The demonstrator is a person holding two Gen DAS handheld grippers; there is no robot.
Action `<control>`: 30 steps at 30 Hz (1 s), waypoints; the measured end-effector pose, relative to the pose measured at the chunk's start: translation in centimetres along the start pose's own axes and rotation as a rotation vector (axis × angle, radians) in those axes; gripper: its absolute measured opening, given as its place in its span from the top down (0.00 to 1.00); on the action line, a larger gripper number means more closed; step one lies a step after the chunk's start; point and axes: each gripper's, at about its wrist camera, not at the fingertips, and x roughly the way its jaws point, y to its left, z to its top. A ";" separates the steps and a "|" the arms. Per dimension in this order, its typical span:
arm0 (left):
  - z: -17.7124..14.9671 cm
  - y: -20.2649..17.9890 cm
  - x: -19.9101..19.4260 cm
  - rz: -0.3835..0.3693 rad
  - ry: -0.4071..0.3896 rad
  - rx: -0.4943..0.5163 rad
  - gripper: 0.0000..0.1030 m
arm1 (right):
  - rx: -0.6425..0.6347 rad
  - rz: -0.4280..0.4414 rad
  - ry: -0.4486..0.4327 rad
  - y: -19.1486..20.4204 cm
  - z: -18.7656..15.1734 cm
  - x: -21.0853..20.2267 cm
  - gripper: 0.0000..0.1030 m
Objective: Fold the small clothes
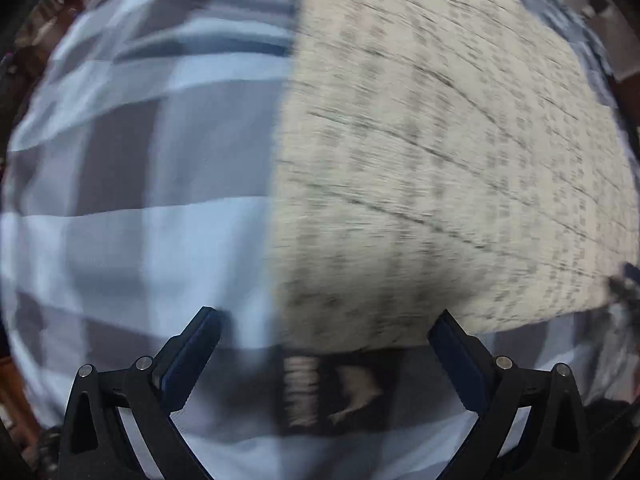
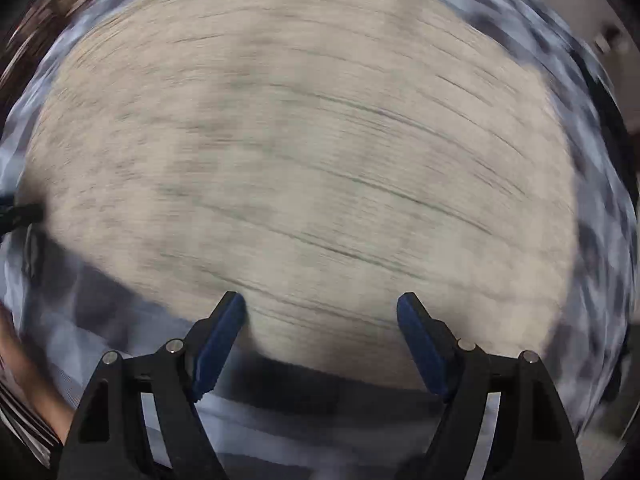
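A cream garment (image 1: 440,160) with a small dark print lies spread flat on a blue and grey checked sheet (image 1: 132,160); both views are motion-blurred. In the left wrist view it fills the right half, and my left gripper (image 1: 326,314) hangs open over its near left corner, with nothing between the blue pads. In the right wrist view the garment (image 2: 304,152) fills most of the picture. My right gripper (image 2: 320,298) stands open above the garment's near edge, holding nothing.
A dark flat thing with a pale picture (image 1: 340,392) lies on the sheet just below the garment's near edge. A person's arm (image 2: 28,384) shows at the lower left of the right wrist view. The checked sheet (image 2: 600,240) surrounds the garment.
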 end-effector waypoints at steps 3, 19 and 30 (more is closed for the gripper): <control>0.2 1.0 -2.4 0.093 -0.040 0.007 0.00 | 0.207 -0.132 -0.015 -5.5 -0.9 -0.6 0.26; 15.3 -8.6 -2.7 -0.163 -0.295 0.048 0.00 | 0.114 0.226 -0.283 2.0 16.9 0.9 0.26; 19.7 -1.3 0.2 0.089 -0.283 -0.047 0.00 | 0.372 0.304 -0.191 -8.3 18.7 5.2 0.26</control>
